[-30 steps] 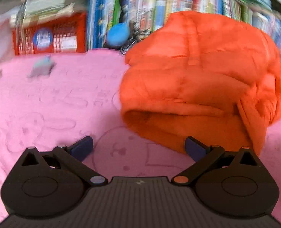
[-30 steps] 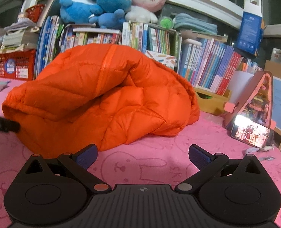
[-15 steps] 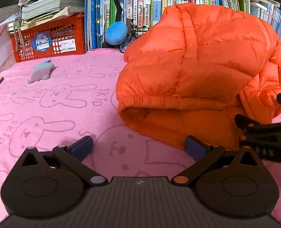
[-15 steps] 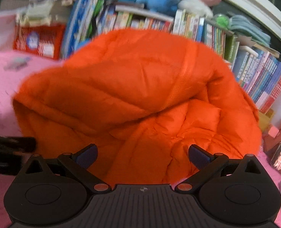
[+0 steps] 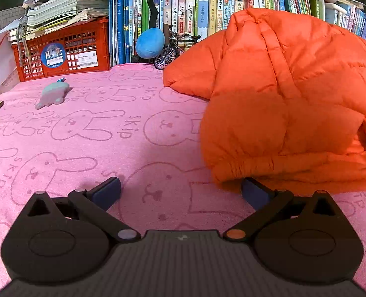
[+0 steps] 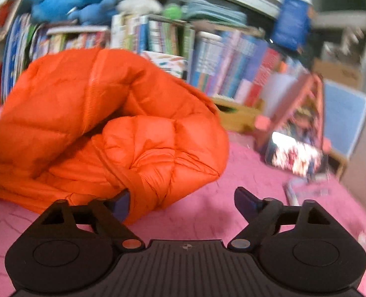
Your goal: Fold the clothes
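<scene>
An orange puffer jacket [image 5: 282, 94] lies bunched on the pink bunny-print towel [image 5: 84, 143], at the right of the left wrist view. My left gripper [image 5: 180, 191] is open low over the towel, and the jacket's hem just overlaps its right fingertip [image 5: 253, 193]. In the blurred right wrist view the jacket [image 6: 96, 128] fills the left half. My right gripper [image 6: 183, 203] has its jaws closing. A corner of the jacket hangs over its left fingertip [image 6: 121, 204]. The right fingertip [image 6: 243, 200] stands clear above the towel [image 6: 232, 173].
A wall of books [image 5: 207, 7] lines the back edge. A red crate [image 5: 64, 52], a blue plush ball [image 5: 150, 43] and a toy bicycle [image 5: 171, 52] stand there. A small grey toy [image 5: 51, 96] lies on the towel. A lit phone [image 6: 294, 157] leans at the right.
The right gripper swung in close to the jacket, then back toward the right, and its fingers stand closer together. It has left the left wrist view. The left gripper barely moved.
</scene>
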